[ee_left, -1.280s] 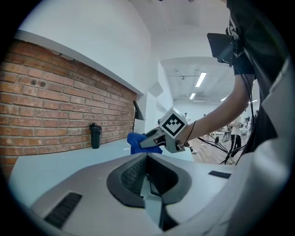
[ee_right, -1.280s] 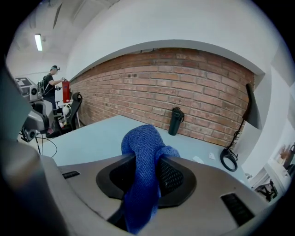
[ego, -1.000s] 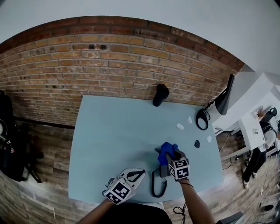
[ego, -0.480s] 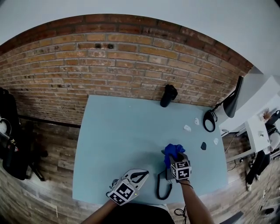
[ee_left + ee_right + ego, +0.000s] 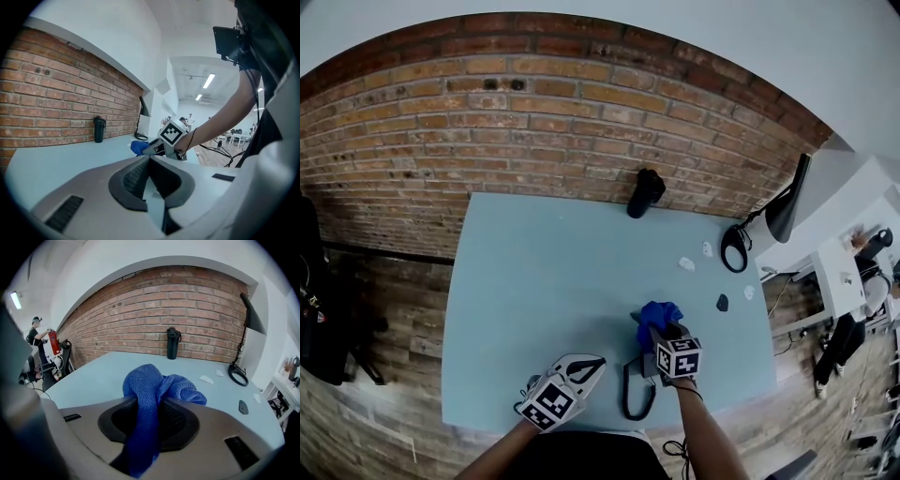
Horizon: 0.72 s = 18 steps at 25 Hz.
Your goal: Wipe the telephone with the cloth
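Head view: a pale blue table (image 5: pixel 534 281) stands against a brick wall (image 5: pixel 534 122). Near its front edge the right gripper (image 5: pixel 661 331) pinches a blue cloth (image 5: pixel 658 315). The cloth bunches up just ahead of the gripper's marker cube. The telephone (image 5: pixel 628 396) lies right beside and partly under that gripper. Only a grey piece and a black curved part show, and I cannot tell whether the cloth touches it. The left gripper (image 5: pixel 598 361) hangs just left of the telephone with its jaws together and nothing in them. A black bottle (image 5: pixel 645 193) stands at the far edge by the wall. A lamp (image 5: pixel 783 214) rises at the right corner, with small white bits (image 5: pixel 686 264) near it.

Left gripper view: the left gripper (image 5: pixel 149 159) has its jaws closed and empty. Beyond them are the right gripper (image 5: pixel 149 149) with the cloth (image 5: pixel 138 147), and farther off the bottle (image 5: pixel 98 129).

Right gripper view: the right gripper (image 5: pixel 158 401) is clamped tight on the cloth (image 5: pixel 152 383), which spills out above and below the jaws. Behind it lie the table (image 5: pixel 93 376), the bottle (image 5: pixel 173 343) and the lamp (image 5: pixel 251 315). A person (image 5: pixel 35 338) stands far off at the left.
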Each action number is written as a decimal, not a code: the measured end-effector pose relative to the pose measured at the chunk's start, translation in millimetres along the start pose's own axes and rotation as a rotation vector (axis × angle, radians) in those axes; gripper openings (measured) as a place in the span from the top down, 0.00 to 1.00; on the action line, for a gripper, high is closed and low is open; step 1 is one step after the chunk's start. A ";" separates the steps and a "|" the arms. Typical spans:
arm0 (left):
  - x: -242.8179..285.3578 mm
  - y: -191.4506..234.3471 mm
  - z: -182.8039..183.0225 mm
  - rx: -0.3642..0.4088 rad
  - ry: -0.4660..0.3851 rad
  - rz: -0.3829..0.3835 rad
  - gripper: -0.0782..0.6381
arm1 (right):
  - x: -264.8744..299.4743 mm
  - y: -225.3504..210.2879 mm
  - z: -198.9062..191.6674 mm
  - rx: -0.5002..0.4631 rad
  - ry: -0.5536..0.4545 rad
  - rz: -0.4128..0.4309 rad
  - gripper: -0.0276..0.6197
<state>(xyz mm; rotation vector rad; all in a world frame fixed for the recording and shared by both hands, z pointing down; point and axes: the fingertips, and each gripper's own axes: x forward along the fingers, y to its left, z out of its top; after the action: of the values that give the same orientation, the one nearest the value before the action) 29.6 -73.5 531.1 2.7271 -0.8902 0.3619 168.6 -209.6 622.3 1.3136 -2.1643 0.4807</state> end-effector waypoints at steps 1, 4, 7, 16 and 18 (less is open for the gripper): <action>0.4 -1.2 -0.6 0.002 0.001 -0.004 0.90 | -1.2 0.5 -2.1 -0.019 0.006 -0.009 0.77; -0.5 -1.6 -1.7 0.003 0.000 -0.008 0.90 | -3.8 1.1 -8.8 -0.080 0.022 -0.030 0.77; -8.1 3.6 -4.8 -0.003 -0.001 0.007 0.90 | -0.5 5.9 -11.1 -0.095 0.035 -0.026 0.77; -6.2 -3.8 -5.0 0.007 0.002 -0.002 0.90 | -4.2 6.9 -18.6 -0.080 0.068 -0.009 0.77; -5.4 -6.6 -5.7 0.009 0.004 -0.007 0.90 | -6.3 7.6 -23.9 -0.085 0.072 -0.006 0.77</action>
<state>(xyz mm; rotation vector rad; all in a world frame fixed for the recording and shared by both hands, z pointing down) 28.4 -63.6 533.8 2.7364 -0.8802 0.3711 170.7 -188.3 636.9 1.2382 -2.0979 0.4219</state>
